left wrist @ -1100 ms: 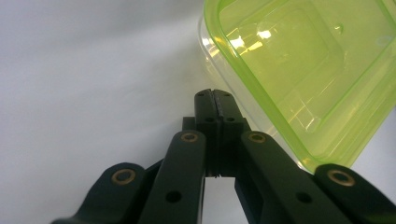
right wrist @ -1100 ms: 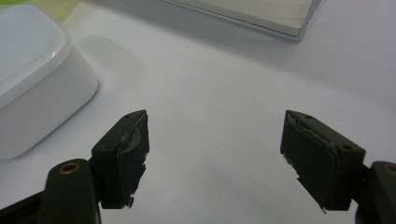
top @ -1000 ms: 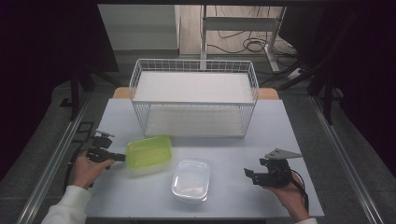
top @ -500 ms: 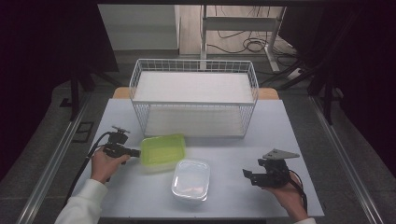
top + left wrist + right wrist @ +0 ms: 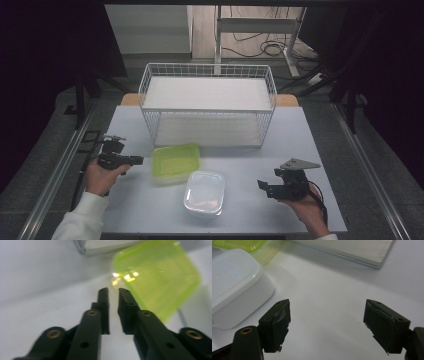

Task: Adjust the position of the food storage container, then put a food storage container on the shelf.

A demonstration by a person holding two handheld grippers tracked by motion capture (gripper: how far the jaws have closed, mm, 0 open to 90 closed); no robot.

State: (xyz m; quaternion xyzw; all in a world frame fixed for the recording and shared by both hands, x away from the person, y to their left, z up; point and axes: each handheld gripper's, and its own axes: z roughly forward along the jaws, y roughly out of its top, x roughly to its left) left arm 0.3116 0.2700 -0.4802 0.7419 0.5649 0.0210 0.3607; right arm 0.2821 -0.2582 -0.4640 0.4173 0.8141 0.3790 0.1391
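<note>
Jaws first: left gripper (image 5: 137, 160) jaws stand a narrow slot apart with nothing between them; they have just been opening, and in the left gripper view the green container sits just past the tips at 1 o'clock, not touching. Right gripper (image 5: 261, 185) jaws (image 5: 325, 325) are spread wide over bare bench, nothing gripped.

Largest to smallest:

- Bench (image 5: 280, 150): pale, smooth, matte top. Low friction is likely, so a pushed box should slide rather than tip.
- Wire basket rack (image 5: 207, 107): white, two tiers, at 12 o'clock from the containers. Rigid and well clear of both hands.
- Green container (image 5: 176, 161): translucent lime plastic, flat on the bench just at 3 o'clock from the left jaws, its corner close to the clear container. Looks light, thin-walled, a bit flexible, with a glossy lid; probably slippery on the flat faces. Best hold, as I judge it: the rim lip on the short side facing the left gripper, one jaw over the edge and one under, since the body looks too wide to span at this opening.
- Clear container (image 5: 204, 192): lidded, rounded corners, at 5 o'clock from the green one and 9 o'clock from the right gripper. Likely light and empty; rounded walls may squirt out of a loose pinch, so take the lid rim.
</note>
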